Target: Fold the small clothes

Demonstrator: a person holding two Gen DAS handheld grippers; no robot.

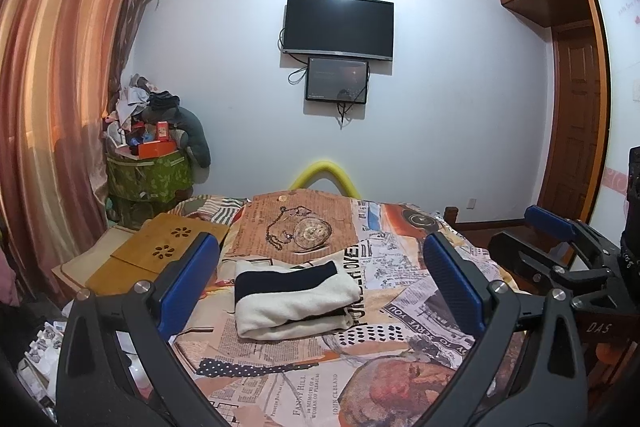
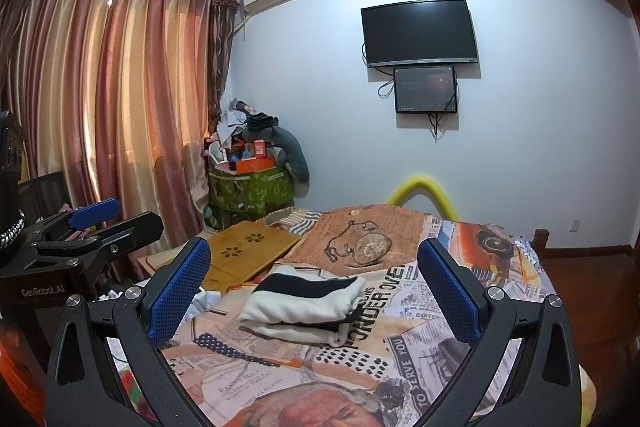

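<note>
In the left wrist view, the left gripper is held spread and empty, and the folded garment is seen straight ahead on the bed, its long axis crosswise. In the right wrist view, the right gripper is likewise spread; the garment lies ahead, about equally near.

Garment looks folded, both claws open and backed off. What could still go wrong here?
1. The folded garment is a loose layered stack on soft printed bedding; a bump from the left claw or right claw could likely spill the layers.
2. In the right wrist view its top layer looks skewed over the lower one, so it may slump unaided.
3. The wooden lap tray sits near; pushing the stack that way could snag it.
</note>
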